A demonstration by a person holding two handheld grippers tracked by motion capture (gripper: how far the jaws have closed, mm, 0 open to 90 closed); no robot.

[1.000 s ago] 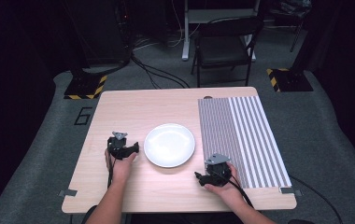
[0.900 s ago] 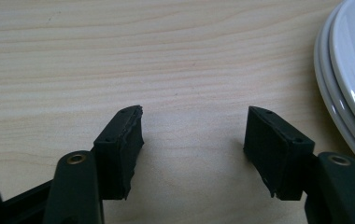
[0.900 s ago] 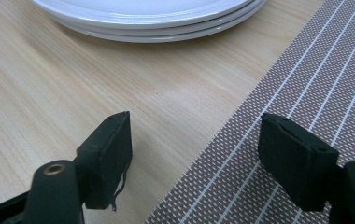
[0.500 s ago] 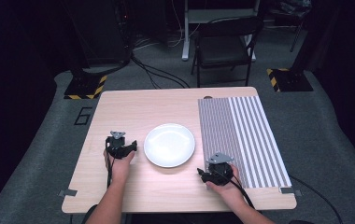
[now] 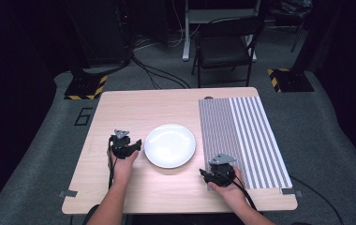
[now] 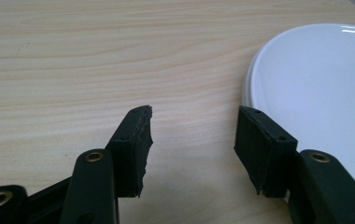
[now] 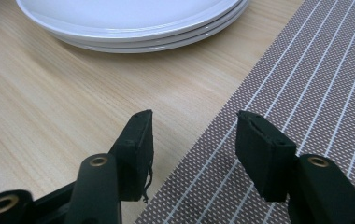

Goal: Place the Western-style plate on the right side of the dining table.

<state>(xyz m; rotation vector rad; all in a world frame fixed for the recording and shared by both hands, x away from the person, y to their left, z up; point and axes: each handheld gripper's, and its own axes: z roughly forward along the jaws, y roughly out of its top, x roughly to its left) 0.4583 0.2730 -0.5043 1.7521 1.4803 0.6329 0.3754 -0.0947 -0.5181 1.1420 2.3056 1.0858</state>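
Jaws closing on nothing (both grippers); plates (image 5: 170,146) between.

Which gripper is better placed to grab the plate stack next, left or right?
Left, probably. The left gripper sits right beside the plate stack, fingers apart, nothing between them, rim next to one finger. The right gripper is farther off, at the striped placemat edge. Both have just been closing.

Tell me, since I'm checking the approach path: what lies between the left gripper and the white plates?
Only bare wooden table. In the left gripper view, nothing sits between the left gripper and the rim of the white plates; its fingers have just been closing, with nothing between them.
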